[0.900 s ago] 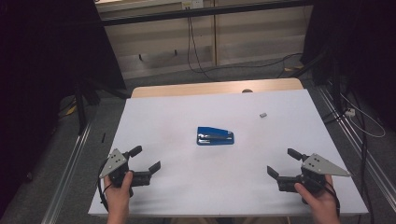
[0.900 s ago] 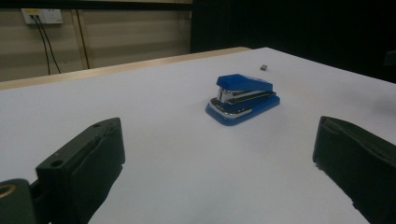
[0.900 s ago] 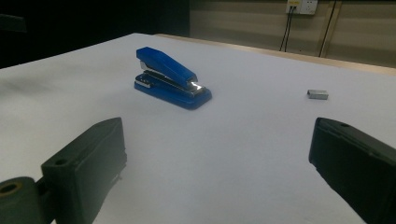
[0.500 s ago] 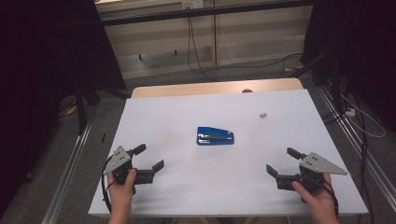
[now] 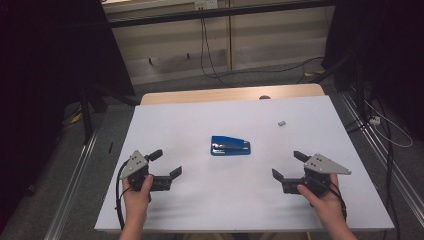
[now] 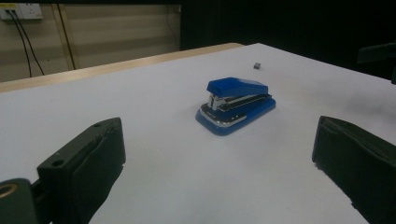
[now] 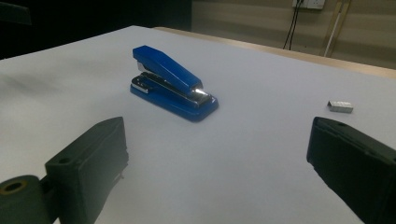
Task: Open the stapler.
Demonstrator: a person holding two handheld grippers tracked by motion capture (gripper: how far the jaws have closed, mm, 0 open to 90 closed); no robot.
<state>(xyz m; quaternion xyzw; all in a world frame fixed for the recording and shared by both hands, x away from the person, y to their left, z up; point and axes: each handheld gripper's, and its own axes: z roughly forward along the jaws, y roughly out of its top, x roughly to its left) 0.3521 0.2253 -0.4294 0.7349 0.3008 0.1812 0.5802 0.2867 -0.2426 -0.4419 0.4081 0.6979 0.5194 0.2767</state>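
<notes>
A blue stapler (image 5: pixel 230 145) lies at the middle of the white tabletop (image 5: pixel 200 115), also seen in the left gripper view (image 6: pixel 236 103) and the right gripper view (image 7: pixel 171 82). A small strip of staples (image 5: pixel 282 122) rests farther back and to the right (image 7: pixel 340 106) (image 6: pixel 257 66). My left gripper (image 5: pixel 166 163) is held near the front left of the table, open, nothing between its jaws. At the front right my right gripper (image 5: pixel 289 165) is open and empty too. Both point toward the stapler from a distance.
The white sheet covers a wooden table whose far edge (image 5: pixel 225 94) shows. Metal rails (image 5: pixel 75 170) run along both sides of the table. Cables (image 5: pixel 210 55) hang on the wall behind. Dark curtains flank the scene.
My left gripper has moved a little to the right and forward on the table. The right gripper has barely shifted. The stapler and staples lie as before.
</notes>
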